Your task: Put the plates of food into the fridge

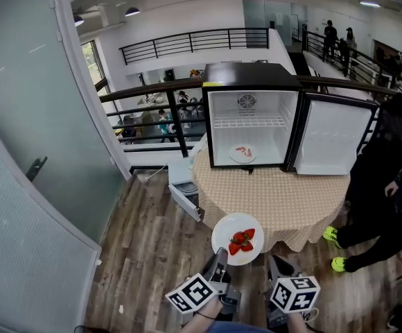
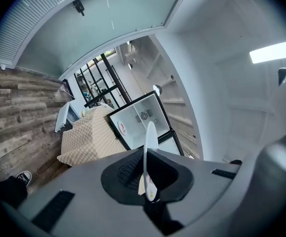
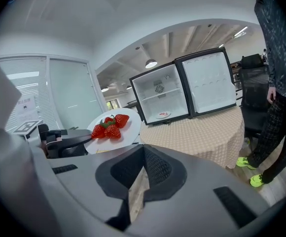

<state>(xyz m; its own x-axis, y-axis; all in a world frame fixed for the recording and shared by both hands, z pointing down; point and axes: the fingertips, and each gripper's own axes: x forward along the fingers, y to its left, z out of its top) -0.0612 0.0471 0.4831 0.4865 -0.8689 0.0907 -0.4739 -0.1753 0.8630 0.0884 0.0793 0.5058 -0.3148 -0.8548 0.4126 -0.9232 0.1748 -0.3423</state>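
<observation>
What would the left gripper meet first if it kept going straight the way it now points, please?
Probably the open fridge: the left gripper, shut on the plate, aims over the table at it, though depth is unclear.

A person (image 1: 387,165) stands beside the cloth-covered round table (image 1: 291,201).

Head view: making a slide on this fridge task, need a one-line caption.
Left gripper holds a plate of strawberries before the open fridge, where another plate already sits.
</observation>
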